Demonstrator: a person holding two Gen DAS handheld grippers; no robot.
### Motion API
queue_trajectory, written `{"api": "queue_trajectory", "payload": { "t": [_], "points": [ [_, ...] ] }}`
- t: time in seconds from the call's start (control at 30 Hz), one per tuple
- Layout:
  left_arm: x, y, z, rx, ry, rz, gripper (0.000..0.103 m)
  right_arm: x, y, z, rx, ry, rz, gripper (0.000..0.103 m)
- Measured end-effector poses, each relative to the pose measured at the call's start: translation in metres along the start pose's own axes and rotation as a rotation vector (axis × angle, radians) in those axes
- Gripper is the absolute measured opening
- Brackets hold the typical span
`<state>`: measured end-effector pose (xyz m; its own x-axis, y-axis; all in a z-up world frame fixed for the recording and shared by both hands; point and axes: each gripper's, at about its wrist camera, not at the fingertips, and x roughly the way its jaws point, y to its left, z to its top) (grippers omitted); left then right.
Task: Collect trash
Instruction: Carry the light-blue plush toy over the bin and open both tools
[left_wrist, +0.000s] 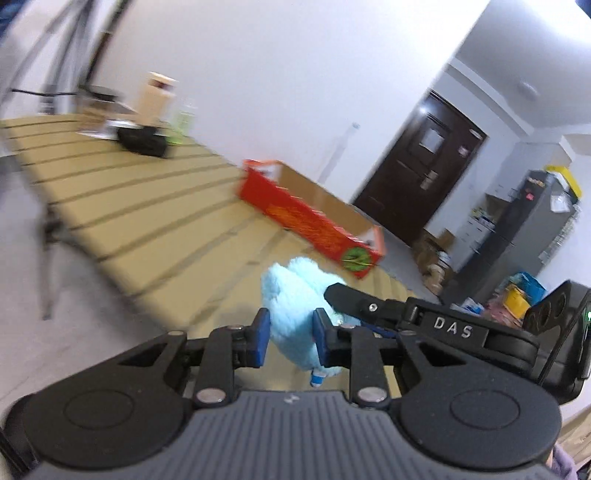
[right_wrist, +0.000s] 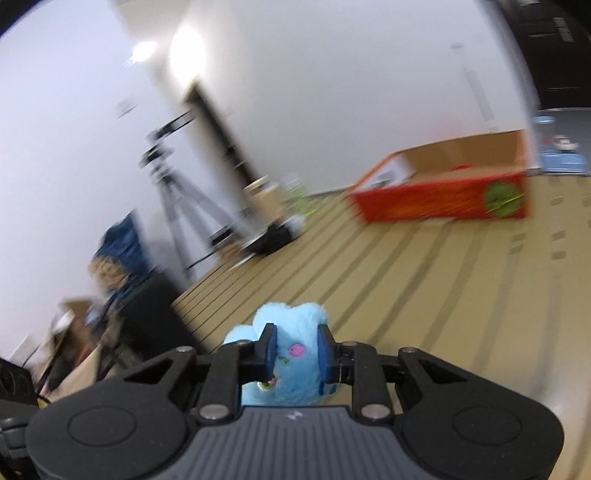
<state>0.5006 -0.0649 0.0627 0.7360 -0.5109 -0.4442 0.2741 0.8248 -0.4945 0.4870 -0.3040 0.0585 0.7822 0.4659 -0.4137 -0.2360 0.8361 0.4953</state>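
A fluffy light-blue plush toy (left_wrist: 291, 299) is held above the slatted tan table (left_wrist: 122, 192). My left gripper (left_wrist: 291, 338) is shut on its lower part. My right gripper (right_wrist: 295, 350) is shut on the same toy (right_wrist: 291, 325), with a pink patch showing between the pads. In the left wrist view the right gripper's black finger (left_wrist: 354, 299) reaches in from the right and touches the toy. A red open cardboard box (left_wrist: 314, 218) lies on the table beyond the toy; it also shows in the right wrist view (right_wrist: 443, 199). Both views are motion-blurred.
A black item (left_wrist: 144, 142), a beige jar (left_wrist: 155, 96) and a green bottle (left_wrist: 183, 122) stand at the table's far end. A tripod (right_wrist: 177, 195) stands by the wall. A dark door (left_wrist: 417, 177), grey cabinet (left_wrist: 524, 229) and floor clutter are at the right.
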Motion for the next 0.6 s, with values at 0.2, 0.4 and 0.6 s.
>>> {"api": "queue_trajectory", "payload": {
  "t": [0.2, 0.4, 0.6],
  "points": [
    [-0.077, 0.089, -0.042, -0.129, 0.003, 0.161, 0.025, 0.058, 0.079, -0.075, -0.059, 0.173, 0.078, 0.022],
    [-0.067, 0.154, -0.071, -0.205, 0.136, 0.255, 0.025, 0.116, 0.087, -0.127, -0.064, 0.368, 0.042, 0.015],
    [-0.017, 0.174, -0.081, -0.125, 0.298, 0.281, 0.020, 0.154, 0.078, -0.147, -0.080, 0.471, -0.002, 0.002]
  ]
}}
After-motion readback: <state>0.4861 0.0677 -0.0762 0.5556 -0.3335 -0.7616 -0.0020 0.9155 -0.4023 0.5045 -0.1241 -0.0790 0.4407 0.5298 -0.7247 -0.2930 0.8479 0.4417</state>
